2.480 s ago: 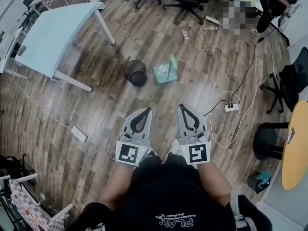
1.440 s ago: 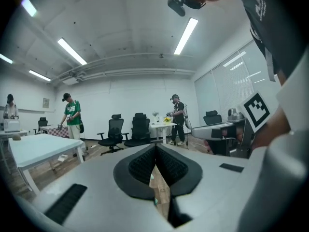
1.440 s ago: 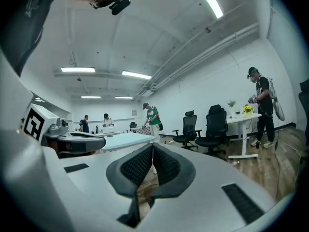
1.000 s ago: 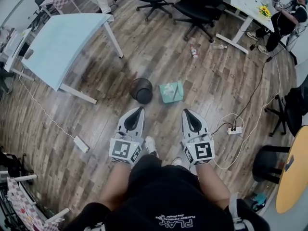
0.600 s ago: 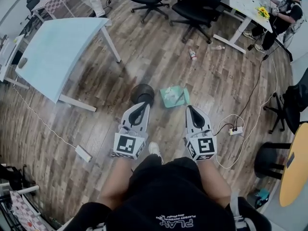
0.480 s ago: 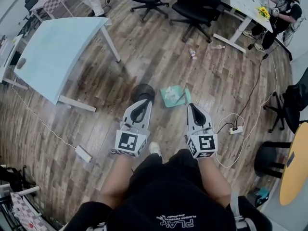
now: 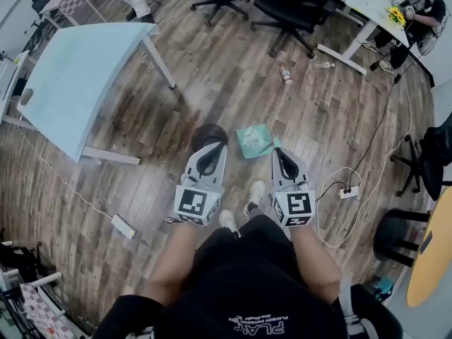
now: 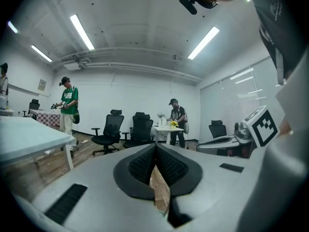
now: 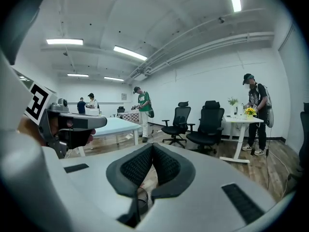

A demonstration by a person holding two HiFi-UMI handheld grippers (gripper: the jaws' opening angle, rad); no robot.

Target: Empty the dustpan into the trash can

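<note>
Holding left gripper (image 7: 211,147) and right gripper (image 7: 277,152) by the black trash can (image 7: 206,133), jaws together, empty.
Teal dustpan (image 7: 253,140) lies on wood-plank floor (image 7: 233,76) just right of the can; shirt (image 7: 258,309) reads "PLAY".

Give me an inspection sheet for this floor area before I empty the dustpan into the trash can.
Surface: brown wood-plank floor.
Job's things: round black mesh trash can beside the flat teal plastic dustpan; both on the floor, neither gripped.
Clutter: small plastic bottle lying near the chairs.
Grippers: left gripper and right gripper, jaws together, nothing held.
Cables: white power strip on the floor, cord looped.
Surroundings: pale blue table, black office chairs, person at a far desk.
</note>
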